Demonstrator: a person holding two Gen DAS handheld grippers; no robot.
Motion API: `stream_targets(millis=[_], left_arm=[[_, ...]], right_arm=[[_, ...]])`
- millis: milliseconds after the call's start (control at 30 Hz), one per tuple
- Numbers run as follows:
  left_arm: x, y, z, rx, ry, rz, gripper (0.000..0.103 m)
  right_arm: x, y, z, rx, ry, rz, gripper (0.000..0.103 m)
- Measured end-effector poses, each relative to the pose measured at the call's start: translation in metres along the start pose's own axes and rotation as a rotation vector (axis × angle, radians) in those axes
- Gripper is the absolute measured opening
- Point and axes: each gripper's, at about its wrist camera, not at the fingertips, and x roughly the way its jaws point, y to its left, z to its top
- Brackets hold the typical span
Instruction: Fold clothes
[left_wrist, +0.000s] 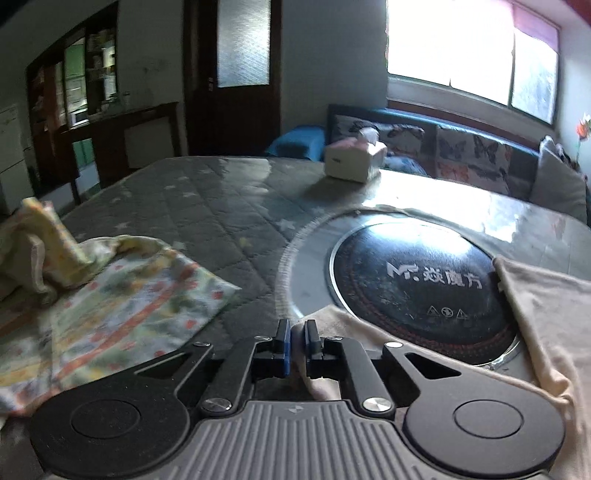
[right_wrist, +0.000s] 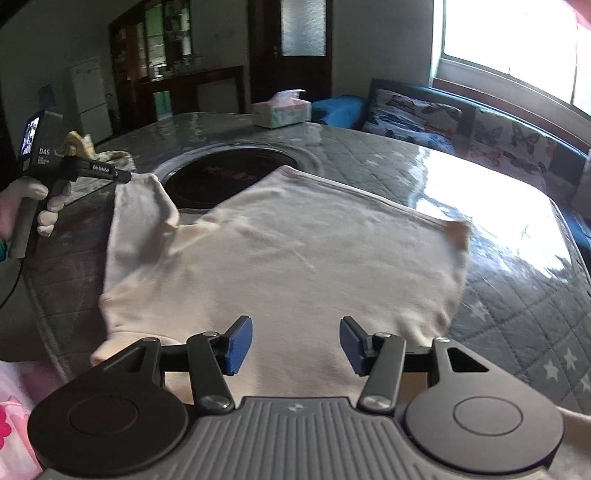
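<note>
The left gripper (left_wrist: 298, 341) has its jaws closed on a sleeve of the cream shirt (right_wrist: 288, 251), lifting that sleeve off the desk (right_wrist: 498, 295). The right gripper (right_wrist: 295, 345) hovers over the shirt's near edge, jaws wide apart, holding nothing. The shirt lies mostly flat, partly overlapping the round black cooktop (left_wrist: 417, 280).

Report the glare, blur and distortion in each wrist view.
Left wrist view: the window is blown out, glare streaks the table cover, the patterned cloth is soft with blur, and fisheye bends the window frame. Right wrist view: strong glare washes the table's far right side, the cream shirt looks slightly soft, and the room edges curve.
</note>
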Motion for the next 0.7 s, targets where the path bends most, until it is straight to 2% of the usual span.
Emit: stream_targets(millis=[233, 367, 433, 533, 700], left_arm=[[-0.042, 0.017, -0.010, -0.035, -0.026, 0.063, 0.008], [-0.047, 0.025, -0.015, -0.044, -0.021, 0.092, 0.008], [-0.040, 0.027, -0.018, -0.042, 0.005, 0.106, 0.008], [-0.029, 0.027, -0.022, -0.038, 0.054, 0.104, 0.008], [-0.027, 0.028, -0.024, -0.026, 0.075, 0.110, 0.014]], right_arm=[[0.012, 0.035, 0.002, -0.087, 0.005, 0.132, 0.053], [0.018, 0.059, -0.010, -0.161, 0.049, 0.197, 0.053], [0.018, 0.066, -0.017, -0.188, 0.042, 0.199, 0.053], [0.012, 0.061, -0.015, -0.157, 0.031, 0.210, 0.053], [-0.004, 0.032, -0.010, -0.055, 0.001, 0.180, 0.053]])
